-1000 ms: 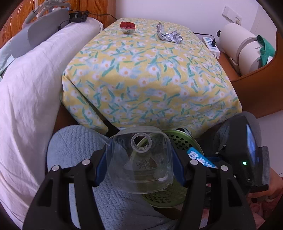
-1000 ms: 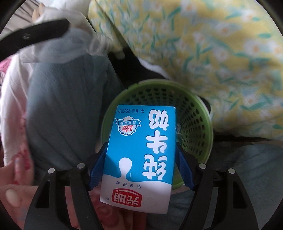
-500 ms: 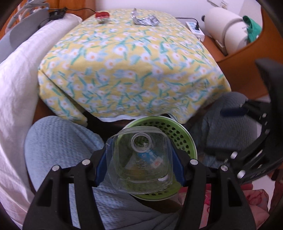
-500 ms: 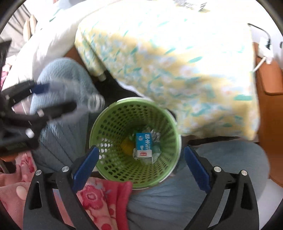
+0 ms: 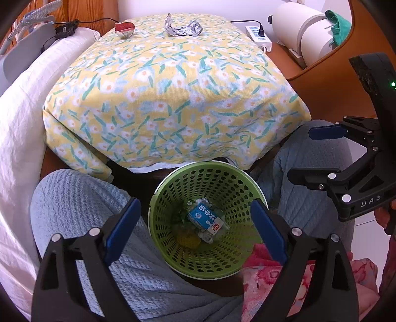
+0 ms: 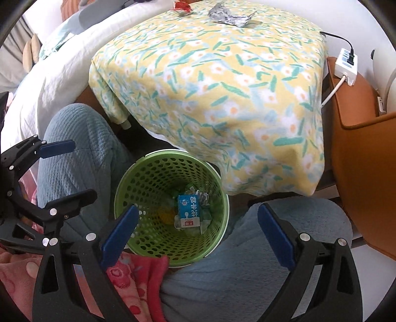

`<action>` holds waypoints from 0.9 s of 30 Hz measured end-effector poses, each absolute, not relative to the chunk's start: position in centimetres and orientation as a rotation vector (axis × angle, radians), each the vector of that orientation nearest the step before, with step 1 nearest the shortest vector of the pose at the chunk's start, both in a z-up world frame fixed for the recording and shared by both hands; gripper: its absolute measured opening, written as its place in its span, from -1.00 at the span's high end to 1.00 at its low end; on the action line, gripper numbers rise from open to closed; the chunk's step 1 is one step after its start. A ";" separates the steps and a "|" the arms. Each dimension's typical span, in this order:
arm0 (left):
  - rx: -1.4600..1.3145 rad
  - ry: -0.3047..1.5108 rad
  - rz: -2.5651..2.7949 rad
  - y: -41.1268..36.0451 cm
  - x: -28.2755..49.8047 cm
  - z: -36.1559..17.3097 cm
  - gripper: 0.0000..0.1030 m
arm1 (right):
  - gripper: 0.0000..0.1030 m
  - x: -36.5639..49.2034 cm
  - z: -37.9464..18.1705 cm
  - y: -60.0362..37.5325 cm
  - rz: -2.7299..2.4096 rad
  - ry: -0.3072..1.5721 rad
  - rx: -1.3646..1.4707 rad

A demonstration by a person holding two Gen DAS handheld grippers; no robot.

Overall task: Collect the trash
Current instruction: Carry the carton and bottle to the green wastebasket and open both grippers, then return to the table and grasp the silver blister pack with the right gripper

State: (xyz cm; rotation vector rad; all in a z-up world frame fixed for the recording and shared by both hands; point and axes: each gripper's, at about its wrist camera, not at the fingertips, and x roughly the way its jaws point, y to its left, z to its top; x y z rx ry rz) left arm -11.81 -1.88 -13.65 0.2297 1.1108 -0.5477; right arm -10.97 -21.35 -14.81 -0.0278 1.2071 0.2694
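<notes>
A green perforated basket (image 5: 215,164) (image 6: 173,152) stands on the floor between a person's knees. Inside it lie a blue milk carton (image 5: 204,218) (image 6: 188,210), clear crumpled plastic (image 5: 208,236) and something yellow (image 5: 186,240). Above the basket my left gripper (image 5: 194,201) has its jaws opening, and nothing is between them. To the right of it my right gripper (image 6: 198,208) hangs open and empty over the basket's near rim. On the far end of the table lie a crumpled foil wrapper (image 5: 183,27) (image 6: 230,16) and a red wrapper (image 5: 125,27) (image 6: 182,6).
The table (image 5: 173,99) carries a yellow floral cloth. White bedding (image 5: 22,111) runs along its left side. A power strip (image 5: 258,37), a white cylinder appliance (image 5: 302,32) and a brown wooden surface (image 6: 358,161) lie at the right. Pink floral fabric (image 6: 128,280) lies by the basket.
The right gripper let the milk carton drop into the basket and rose. The left gripper then spread its fingers and the clear bottle left them.
</notes>
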 end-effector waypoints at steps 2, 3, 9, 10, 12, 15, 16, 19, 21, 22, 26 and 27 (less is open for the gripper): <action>0.225 1.114 -0.544 -1.9 -11.7 -13.6 -0.69 | -0.87 -11.0 -15.0 -21.4 0.266 1.205 -0.024; 0.224 1.115 -0.542 -1.9 -11.6 -13.6 -0.69 | -0.87 -10.9 -14.9 -21.4 0.267 1.202 -0.021; 0.211 1.106 -0.521 -1.5 -11.0 -13.1 -0.71 | -0.87 -10.6 -14.5 -21.2 0.280 1.183 -0.018; 0.209 1.103 -0.517 -1.4 -10.9 -13.0 -0.71 | -0.87 -10.4 -14.3 -21.1 0.282 1.174 -0.018; 0.206 1.091 -0.508 -1.2 -10.2 -12.5 -0.71 | -0.87 -9.9 -13.9 -20.9 0.284 1.160 -0.023; 0.214 1.042 -0.480 -1.0 -8.5 -11.0 -0.77 | -0.87 -8.7 -12.8 -20.3 0.278 1.126 -0.040; 0.215 1.024 -0.469 -0.9 -7.8 -10.5 -0.78 | -0.87 -8.2 -12.3 -20.1 0.274 1.109 -0.042; 0.205 0.957 -0.441 -0.5 -5.1 -8.5 -0.80 | -0.87 -6.5 -10.9 -19.8 0.262 1.056 -0.040; 0.188 0.918 -0.413 -0.5 -2.9 -7.3 -0.85 | -0.87 -4.4 -9.9 -19.7 0.246 1.019 -0.024; 0.179 0.901 -0.398 -0.5 -1.5 -6.8 -0.85 | -0.87 -3.7 -9.6 -19.7 0.239 1.012 -0.018; 0.126 0.876 -0.373 -0.5 3.0 -5.5 -0.85 | -0.89 1.1 -8.4 -20.3 0.182 0.975 0.061; 0.110 0.872 -0.363 -0.4 4.2 -5.2 -0.85 | -0.91 2.1 -8.2 -20.5 0.170 0.970 0.086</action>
